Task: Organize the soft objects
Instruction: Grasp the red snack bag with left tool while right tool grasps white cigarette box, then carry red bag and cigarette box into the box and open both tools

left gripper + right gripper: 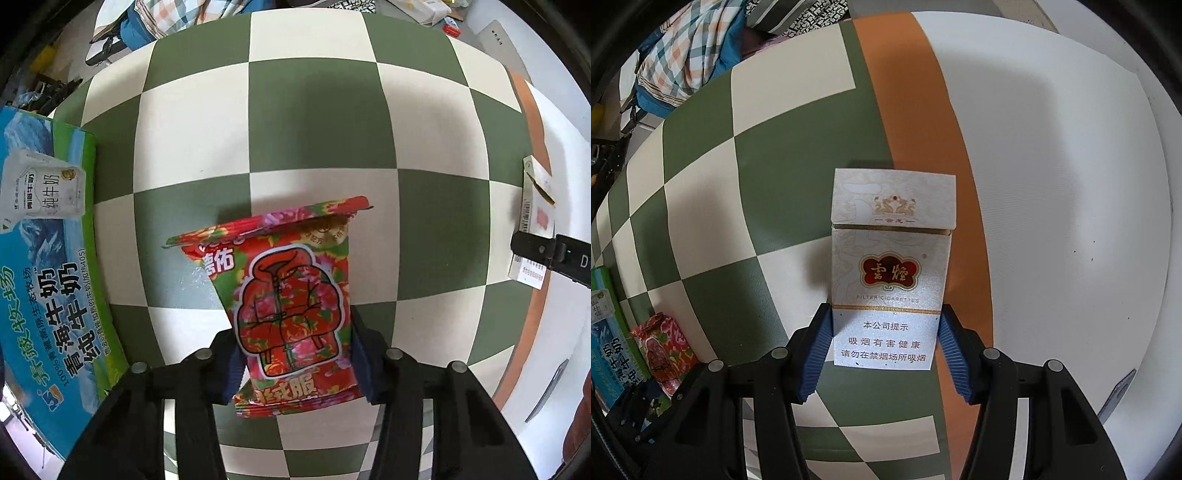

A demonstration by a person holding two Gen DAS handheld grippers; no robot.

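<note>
My left gripper (295, 365) is shut on a red floral snack packet (291, 291) and holds it over the green and cream checkered surface (310, 122). The packet also shows at the lower left of the right wrist view (665, 350). My right gripper (884, 358) is shut on a white cigarette pack (890, 266), its lid slightly raised, held upright above the checkered surface near an orange strip (905, 92). The cigarette pack shows at the right edge of the left wrist view (535, 214), with the right gripper's black finger (546, 251) on it.
A blue and green milk carton box (44, 266) lies at the left, also seen in the right wrist view (605, 339). A white board (1052, 184) lies right of the orange strip. Plaid cloth and clutter (683, 62) lie beyond the far edge.
</note>
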